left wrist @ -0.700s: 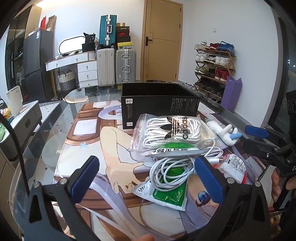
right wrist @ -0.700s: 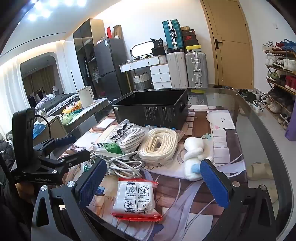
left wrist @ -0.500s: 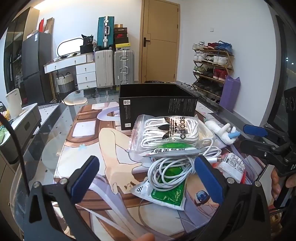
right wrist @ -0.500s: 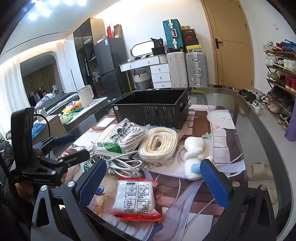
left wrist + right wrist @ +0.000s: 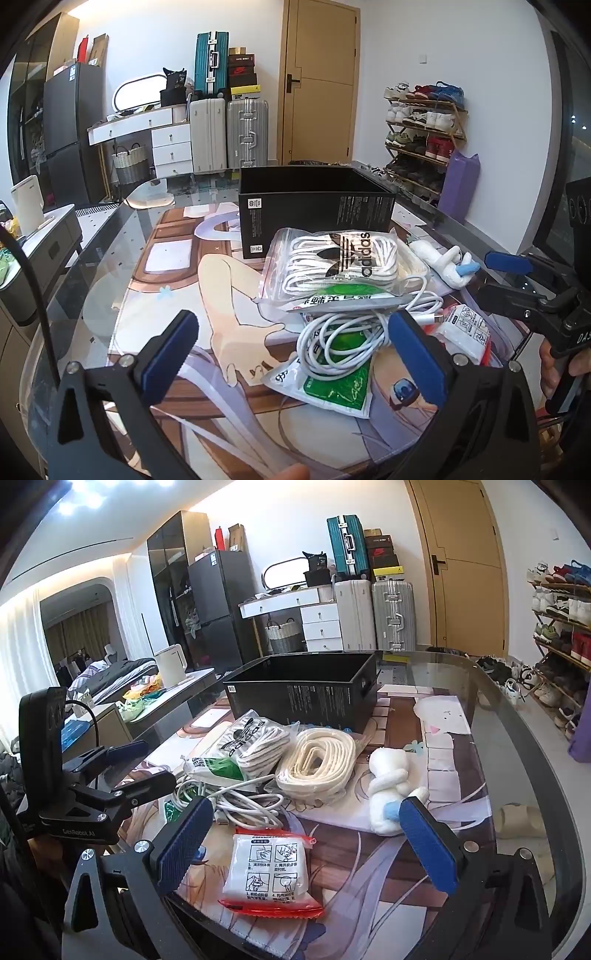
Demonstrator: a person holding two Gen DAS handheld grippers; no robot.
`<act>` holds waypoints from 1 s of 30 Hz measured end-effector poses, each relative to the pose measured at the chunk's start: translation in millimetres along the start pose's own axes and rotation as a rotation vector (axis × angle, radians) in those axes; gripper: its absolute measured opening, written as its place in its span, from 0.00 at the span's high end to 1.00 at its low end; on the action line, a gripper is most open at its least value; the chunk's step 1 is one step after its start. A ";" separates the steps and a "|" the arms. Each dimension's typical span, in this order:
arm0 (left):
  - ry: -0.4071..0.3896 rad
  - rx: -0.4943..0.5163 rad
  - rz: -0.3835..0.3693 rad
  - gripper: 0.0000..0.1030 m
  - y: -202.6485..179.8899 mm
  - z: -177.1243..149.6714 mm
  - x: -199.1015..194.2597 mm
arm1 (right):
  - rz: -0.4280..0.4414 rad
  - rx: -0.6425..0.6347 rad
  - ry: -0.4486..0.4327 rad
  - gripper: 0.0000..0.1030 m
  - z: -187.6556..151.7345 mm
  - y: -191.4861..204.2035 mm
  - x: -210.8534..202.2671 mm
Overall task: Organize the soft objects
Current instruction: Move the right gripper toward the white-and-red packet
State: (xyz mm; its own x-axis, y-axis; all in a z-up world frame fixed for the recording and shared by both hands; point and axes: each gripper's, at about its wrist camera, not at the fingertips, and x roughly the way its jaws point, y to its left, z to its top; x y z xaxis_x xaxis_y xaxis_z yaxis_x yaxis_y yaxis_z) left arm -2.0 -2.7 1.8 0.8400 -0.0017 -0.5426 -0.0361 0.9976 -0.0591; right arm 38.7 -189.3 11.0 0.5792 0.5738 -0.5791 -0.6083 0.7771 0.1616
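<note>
Right wrist view has my right gripper (image 5: 308, 843) spread wide with nothing in it, hovering over the red-edged white packet (image 5: 269, 875) that sits between its pads, with the white plush toy (image 5: 388, 786) just past the right pad. Left gripper (image 5: 295, 360) is spread wide and empty too, coiled white cable (image 5: 340, 341) right ahead of it. Beyond those are the bagged laces (image 5: 340, 260), cream strap roll (image 5: 317, 762) and open black box (image 5: 303, 698).

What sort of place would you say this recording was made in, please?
Most likely a lived-in home, perhaps a studio flat: a shoe rack by the door, stacked suitcases, and a bed beyond the glass table.
</note>
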 end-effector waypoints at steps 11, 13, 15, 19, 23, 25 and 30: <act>0.002 -0.001 -0.001 0.00 -0.1 -0.6 0.6 | -0.003 -0.004 0.004 0.00 -1.0 2.8 2.1; 0.002 -0.001 0.000 0.00 -0.2 -0.6 0.7 | -0.004 -0.005 0.004 0.00 -1.2 3.0 2.7; 0.002 -0.001 -0.001 0.00 -0.1 -0.6 0.9 | -0.003 -0.004 0.006 0.00 -1.1 2.8 3.3; 0.002 -0.001 -0.001 0.00 -0.1 -0.5 0.7 | 0.001 -0.009 0.011 0.00 -0.6 4.0 -0.8; 0.003 -0.002 -0.001 0.00 0.1 -0.4 0.8 | 0.000 -0.010 0.012 0.00 -0.8 4.1 -0.4; 0.004 -0.002 -0.001 0.00 0.0 -0.4 0.7 | 0.001 -0.010 0.012 0.00 -0.9 4.2 -0.2; 0.004 -0.002 -0.001 0.00 0.1 -0.3 0.9 | 0.000 -0.011 0.013 0.00 -0.9 4.3 -0.1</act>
State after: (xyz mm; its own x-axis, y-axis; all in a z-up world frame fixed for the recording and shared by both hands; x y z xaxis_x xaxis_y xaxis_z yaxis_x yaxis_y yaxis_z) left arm -1.4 -2.6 1.0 0.8379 -0.0033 -0.5458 -0.0361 0.9975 -0.0615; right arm 35.5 -186.3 11.0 0.5722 0.5706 -0.5891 -0.6141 0.7742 0.1533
